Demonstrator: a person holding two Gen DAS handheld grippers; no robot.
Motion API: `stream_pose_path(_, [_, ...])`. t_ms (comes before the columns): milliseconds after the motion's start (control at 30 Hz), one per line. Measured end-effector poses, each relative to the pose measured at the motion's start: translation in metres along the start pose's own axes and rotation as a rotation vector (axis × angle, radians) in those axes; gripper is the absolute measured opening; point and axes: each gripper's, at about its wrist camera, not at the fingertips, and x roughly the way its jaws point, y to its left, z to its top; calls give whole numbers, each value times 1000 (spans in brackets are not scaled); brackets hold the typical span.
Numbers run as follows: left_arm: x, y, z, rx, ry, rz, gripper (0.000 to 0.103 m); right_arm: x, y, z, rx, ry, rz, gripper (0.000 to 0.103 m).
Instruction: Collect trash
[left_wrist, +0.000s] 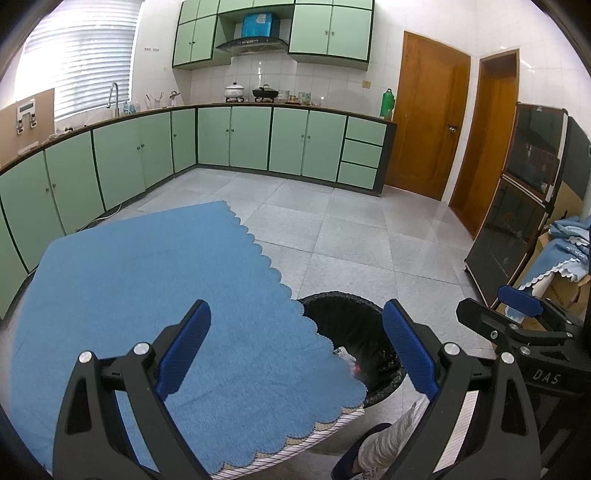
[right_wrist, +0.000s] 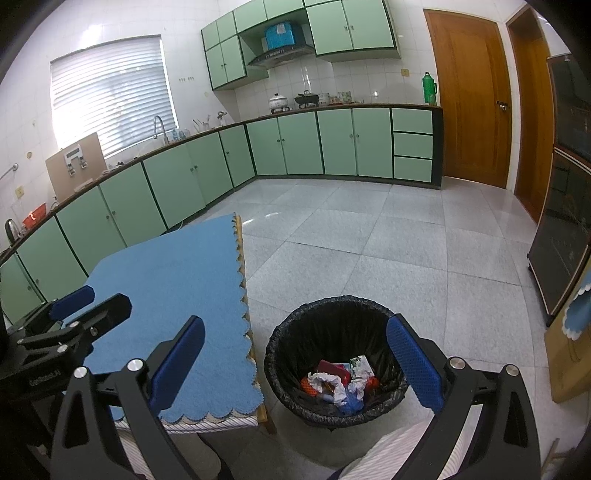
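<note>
A black-lined trash bin (right_wrist: 295, 345) stands on the floor right of a table under a blue cloth (right_wrist: 177, 288). Crumpled white paper and red, blue and green wrappers (right_wrist: 341, 382) lie inside it. My right gripper (right_wrist: 295, 363) hovers open above the bin, nothing between its blue pads. My left gripper (left_wrist: 297, 349) is open over the cloth's (left_wrist: 166, 280) right edge, also holding nothing. In the left wrist view the bin (left_wrist: 354, 317) is half hidden by the cloth, and the right gripper (left_wrist: 517, 314) shows at the far right. In the right wrist view the left gripper (right_wrist: 85, 308) appears at the far left.
Green cabinets (right_wrist: 295, 144) with a counter line the back and left walls. Two wooden doors (right_wrist: 469, 96) and a dark glass cabinet (right_wrist: 565, 236) stand at the right. Grey floor tiles (right_wrist: 406, 240) spread beyond the bin. A person's striped trouser leg (left_wrist: 391, 439) and a shoe show below.
</note>
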Motion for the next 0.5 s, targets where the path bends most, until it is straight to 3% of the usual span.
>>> stream_pose_path(500, [2, -1, 2, -1, 12, 1, 91, 1, 0, -1, 0, 3, -1, 97])
